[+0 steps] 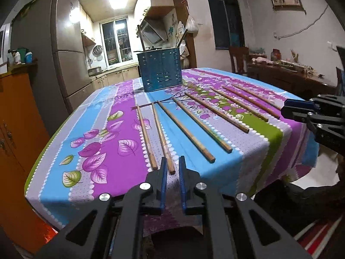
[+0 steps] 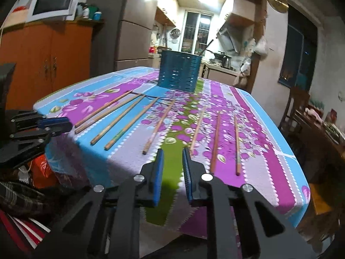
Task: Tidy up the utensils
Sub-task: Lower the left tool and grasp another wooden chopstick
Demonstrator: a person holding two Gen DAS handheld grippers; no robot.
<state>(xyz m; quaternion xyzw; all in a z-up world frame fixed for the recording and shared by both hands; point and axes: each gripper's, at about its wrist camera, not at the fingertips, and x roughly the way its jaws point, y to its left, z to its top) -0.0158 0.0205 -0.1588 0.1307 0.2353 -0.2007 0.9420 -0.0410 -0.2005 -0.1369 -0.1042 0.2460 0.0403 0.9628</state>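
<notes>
Chopsticks (image 1: 163,138) lie loose on tabletop (image 1: 112,181); holder (image 1: 160,71) stands behind. Left tongs (image 1: 172,165) and right tongs (image 2: 173,157) gape, empty. Step: first pickup. Next: straddle one stick, close.

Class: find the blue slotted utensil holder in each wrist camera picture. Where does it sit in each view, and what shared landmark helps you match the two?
Left wrist view: utensil holder stands upper centre, at the table's far end, beyond the chopsticks.
Right wrist view: it stands upper centre, slightly right, again at the far end.
Shared landmark: the lit kitchen window behind it.
</notes>
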